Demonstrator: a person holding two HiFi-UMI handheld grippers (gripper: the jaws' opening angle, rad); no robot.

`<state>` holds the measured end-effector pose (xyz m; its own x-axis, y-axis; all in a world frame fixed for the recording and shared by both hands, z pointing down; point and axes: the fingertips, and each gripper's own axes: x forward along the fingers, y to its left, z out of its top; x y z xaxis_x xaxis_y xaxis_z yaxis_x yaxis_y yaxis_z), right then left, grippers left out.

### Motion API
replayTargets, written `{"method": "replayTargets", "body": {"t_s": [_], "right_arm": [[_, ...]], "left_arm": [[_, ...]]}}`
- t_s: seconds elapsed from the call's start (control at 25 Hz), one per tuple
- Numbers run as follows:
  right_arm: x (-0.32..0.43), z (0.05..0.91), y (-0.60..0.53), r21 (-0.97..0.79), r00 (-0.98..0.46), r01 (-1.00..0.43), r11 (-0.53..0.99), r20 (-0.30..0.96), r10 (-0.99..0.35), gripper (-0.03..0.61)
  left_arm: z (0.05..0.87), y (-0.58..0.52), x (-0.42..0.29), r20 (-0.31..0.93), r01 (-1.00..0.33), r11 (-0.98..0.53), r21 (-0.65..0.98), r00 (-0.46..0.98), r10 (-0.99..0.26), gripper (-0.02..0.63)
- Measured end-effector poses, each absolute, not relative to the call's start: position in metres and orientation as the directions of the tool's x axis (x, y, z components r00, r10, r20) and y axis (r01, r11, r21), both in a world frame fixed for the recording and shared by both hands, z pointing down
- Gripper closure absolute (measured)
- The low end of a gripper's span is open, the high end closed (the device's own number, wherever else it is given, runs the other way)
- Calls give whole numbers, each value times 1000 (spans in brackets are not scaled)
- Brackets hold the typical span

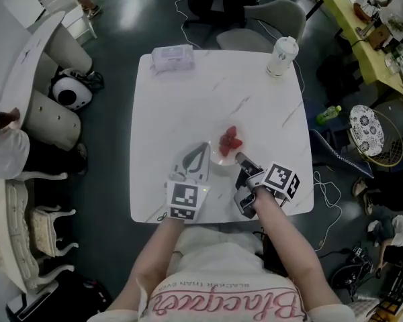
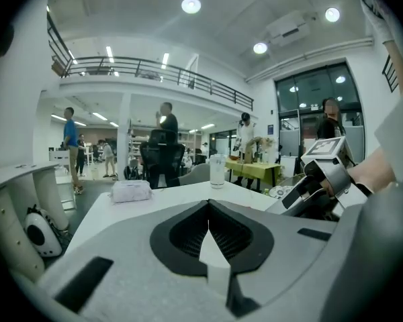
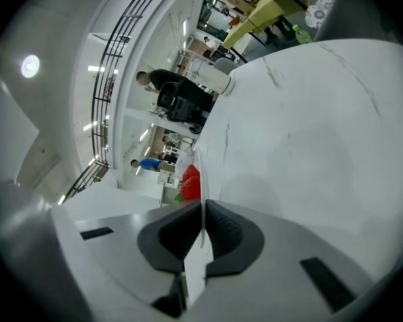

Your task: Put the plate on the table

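A small clear plate with red strawberries on it is low over the front middle of the white table. My right gripper is shut on the plate's right rim. In the right gripper view the thin plate edge runs between the shut jaws, with the strawberries just beyond. My left gripper is shut with nothing in it, just left of the plate. From the left gripper view, the right gripper's body shows close at the right.
A pack of tissues lies at the table's far left and a lidded cup stands at the far right. A grey chair is behind the table. The table's front edge is right below both grippers.
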<state>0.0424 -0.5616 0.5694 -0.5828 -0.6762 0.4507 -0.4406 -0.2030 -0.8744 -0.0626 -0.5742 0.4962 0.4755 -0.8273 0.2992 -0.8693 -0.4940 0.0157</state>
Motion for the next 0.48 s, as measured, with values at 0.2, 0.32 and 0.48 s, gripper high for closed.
{"method": "replayTargets", "body": {"t_s": [0.2,0.32,0.48], "right_arm": [[41,607,-589,-827,-575,-508,-241,534,-620,566],[43,621,-600,-804,-571,-541,-248,567,-594,566],[50,633,-609,-745,-531,-624,-236,626,-571,565]], "left_arm": [[517,-597,-69,336,-892,-449,50,438,-833,609],[527,-608,-67,350,-902,-424,76,423,-836,609],[535,-613,-68,366,-910,-404,91,408,-836,610]]}}
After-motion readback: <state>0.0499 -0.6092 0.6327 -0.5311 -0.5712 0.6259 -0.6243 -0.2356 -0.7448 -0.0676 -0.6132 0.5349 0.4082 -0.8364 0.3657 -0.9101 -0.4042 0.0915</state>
